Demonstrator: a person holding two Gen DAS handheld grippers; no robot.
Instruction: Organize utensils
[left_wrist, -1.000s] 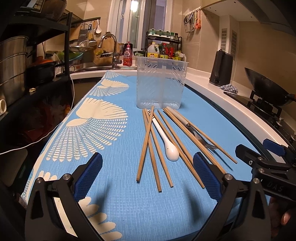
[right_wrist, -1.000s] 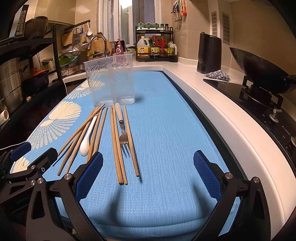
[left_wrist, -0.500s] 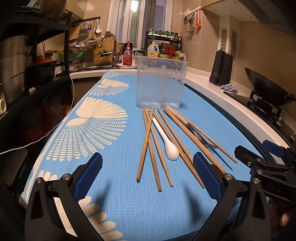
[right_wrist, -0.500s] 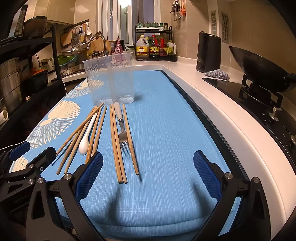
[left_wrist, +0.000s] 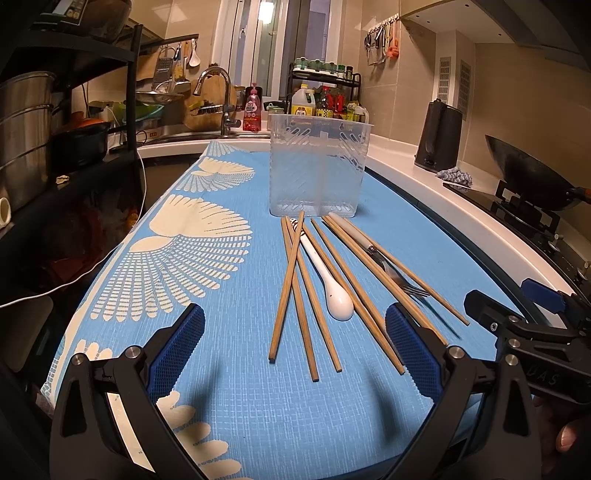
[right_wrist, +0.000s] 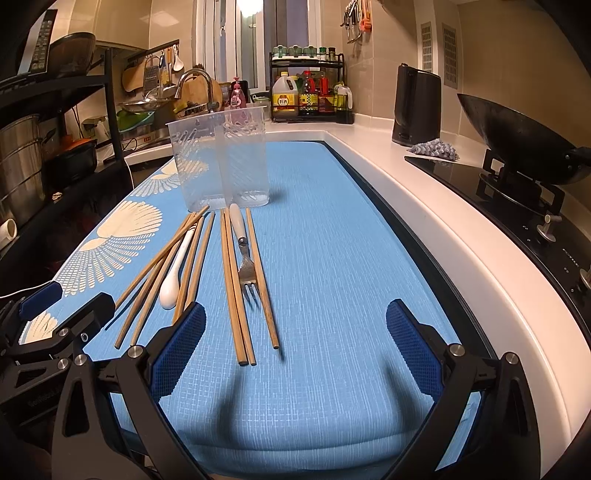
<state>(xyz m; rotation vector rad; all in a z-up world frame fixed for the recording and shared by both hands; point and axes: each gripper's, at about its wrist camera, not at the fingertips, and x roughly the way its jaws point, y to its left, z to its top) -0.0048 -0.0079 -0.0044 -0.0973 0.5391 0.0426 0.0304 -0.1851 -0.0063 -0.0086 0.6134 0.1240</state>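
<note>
Several wooden chopsticks (left_wrist: 291, 284), white ceramic spoon (left_wrist: 328, 280), metal fork (right_wrist: 245, 266) lengthwise toward clear plastic holder (left_wrist: 319, 166), fork tines nearest, left tool (left_wrist: 295, 354) and right tool (right_wrist: 295, 354) spread wide, empty

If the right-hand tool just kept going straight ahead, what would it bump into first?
Probably nothing soon: the right tool points along bare blue mat. The fork and chopsticks lie left of its centre line, though depth is hard to judge.

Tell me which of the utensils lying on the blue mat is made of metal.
The fork. It has grey metal tines and a pale handle, and lies between wooden chopsticks. The spoon is white, not metal.
</note>
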